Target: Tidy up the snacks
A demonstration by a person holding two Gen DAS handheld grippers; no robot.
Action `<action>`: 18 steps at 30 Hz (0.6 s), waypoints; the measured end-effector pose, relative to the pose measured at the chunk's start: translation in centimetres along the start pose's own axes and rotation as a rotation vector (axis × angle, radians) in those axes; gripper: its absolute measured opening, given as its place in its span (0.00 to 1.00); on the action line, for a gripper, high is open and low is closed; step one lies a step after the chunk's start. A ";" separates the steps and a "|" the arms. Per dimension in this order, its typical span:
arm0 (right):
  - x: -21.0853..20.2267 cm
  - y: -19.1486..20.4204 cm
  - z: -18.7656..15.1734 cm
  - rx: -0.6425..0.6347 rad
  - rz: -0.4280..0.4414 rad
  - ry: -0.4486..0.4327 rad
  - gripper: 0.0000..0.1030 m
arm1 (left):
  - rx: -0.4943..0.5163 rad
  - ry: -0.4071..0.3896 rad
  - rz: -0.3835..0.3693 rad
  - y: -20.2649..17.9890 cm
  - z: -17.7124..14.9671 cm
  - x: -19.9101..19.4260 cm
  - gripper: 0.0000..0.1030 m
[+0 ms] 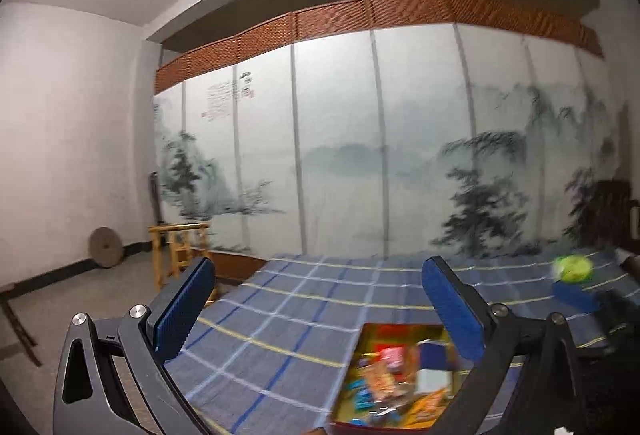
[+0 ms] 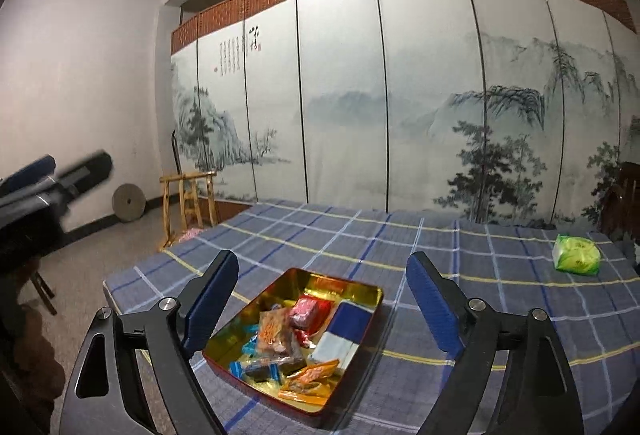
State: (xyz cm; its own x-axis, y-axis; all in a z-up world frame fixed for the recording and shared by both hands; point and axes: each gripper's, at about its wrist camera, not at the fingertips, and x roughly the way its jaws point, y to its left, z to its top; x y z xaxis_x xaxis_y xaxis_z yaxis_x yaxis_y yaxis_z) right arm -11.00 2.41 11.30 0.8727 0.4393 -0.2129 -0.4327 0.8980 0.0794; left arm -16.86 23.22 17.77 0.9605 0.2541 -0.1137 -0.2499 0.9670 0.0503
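A tin tray [image 2: 352, 319] with a gold inside and a red outer wall is seen lying on the blue checked cloth [image 2: 460, 275] that covers the table. The snacks are gathered inside it: a red packet [image 2: 310, 313] near the middle, a blue and white box [image 2: 344, 331] against the right wall, an orange wrapped piece [image 2: 276, 335], small blue-wrapped sweets [image 2: 248, 349] and an orange packet [image 2: 308, 383] toward the near edge. A green packet [image 2: 576, 255] is left apart on the cloth, far to the right, well away from the tray.

The right gripper [image 2: 320, 311] is held above and in front of the tray, pointed almost level and only slightly downward. Its jaws are spread wide and nothing is gripped between them; the tray is merely seen through the gap.

The left gripper [image 1: 316, 309] is likewise held nearly level over the cloth, with its jaws wide apart and empty. In its blurred view the tray [image 1: 360, 347] is found low and right of centre, partly hidden behind the right finger. The same gripper is caught, blurred, at the left edge of the right wrist view, raised above the floor.

Beyond the table, a painted landscape screen [image 2: 400, 95] and a small wooden stand [image 2: 192, 199] are visible.
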 end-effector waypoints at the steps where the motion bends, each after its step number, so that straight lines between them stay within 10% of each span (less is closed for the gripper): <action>1: -0.5 -0.3 0.2 0.006 -0.002 -0.008 0.84 | -0.009 0.005 -0.022 -0.1 0.3 -0.3 1.00; 18: -3.5 -3.0 -0.3 0.028 -0.065 -0.017 0.88 | 0.063 0.122 -0.142 -4.8 -0.3 -0.2 1.00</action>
State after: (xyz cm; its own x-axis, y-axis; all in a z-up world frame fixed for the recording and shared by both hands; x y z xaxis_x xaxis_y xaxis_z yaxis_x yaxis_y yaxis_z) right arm -12.78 -1.85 11.49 0.9029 0.3798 -0.2015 -0.3684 0.9250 0.0928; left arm -15.94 18.54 17.27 0.9625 0.1197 -0.2433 -0.1013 0.9911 0.0866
